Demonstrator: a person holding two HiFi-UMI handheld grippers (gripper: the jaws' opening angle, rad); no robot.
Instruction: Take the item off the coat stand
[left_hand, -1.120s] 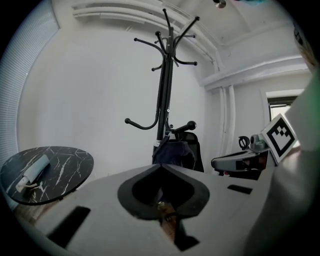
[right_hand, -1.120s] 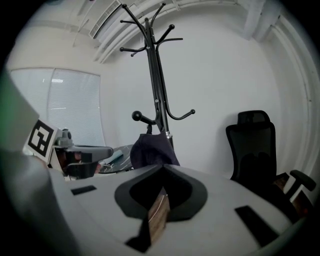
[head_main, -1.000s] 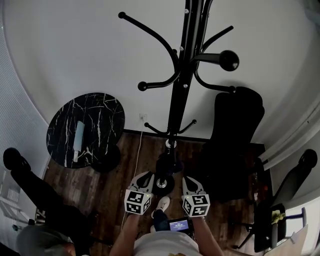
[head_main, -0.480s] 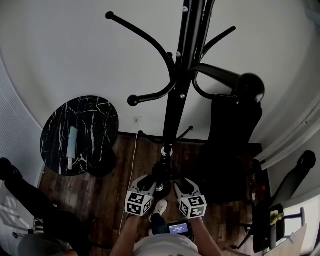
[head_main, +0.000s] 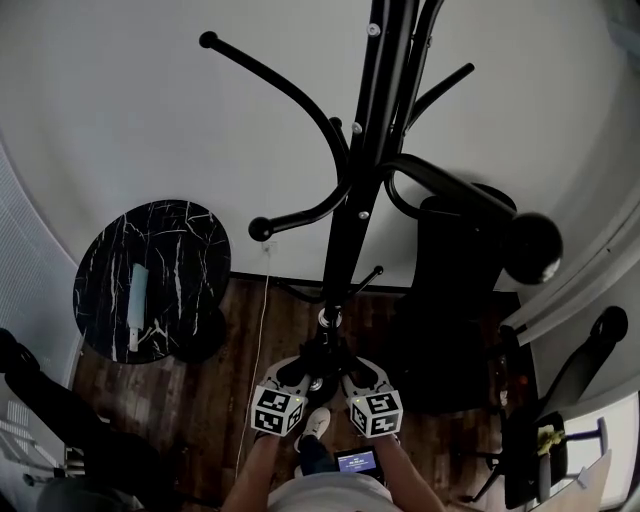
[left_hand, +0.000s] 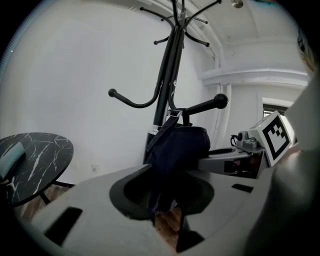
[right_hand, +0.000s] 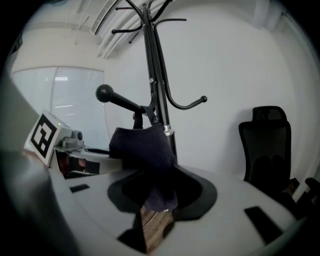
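A black coat stand (head_main: 352, 190) rises in front of me, with curved hooks ending in balls. A dark navy bag (left_hand: 177, 145) hangs by its strap from a low hook (left_hand: 202, 105). It also shows in the right gripper view, where the bag (right_hand: 142, 147) sags down. In the head view my left gripper (head_main: 292, 370) and right gripper (head_main: 356, 374) flank the pole low down, close together. The bag's lower end droops between the left gripper's (left_hand: 169, 187) closing jaws and between the right gripper's (right_hand: 162, 190) wide-apart jaws. I see no pad pressing on the fabric.
A round black marble table (head_main: 185, 245) with a pale flat object (head_main: 135, 295) stands at the left. A black office chair (head_main: 462, 290) sits right of the stand, and a second chair (head_main: 585, 365) is further right. A person's dark legs (head_main: 50, 410) reach in at the lower left. A white wall lies behind.
Both grippers have moved forward and closer together round the stand's lower pole, and their jaws have gone from shut to spread. The stand looms larger in the head view.
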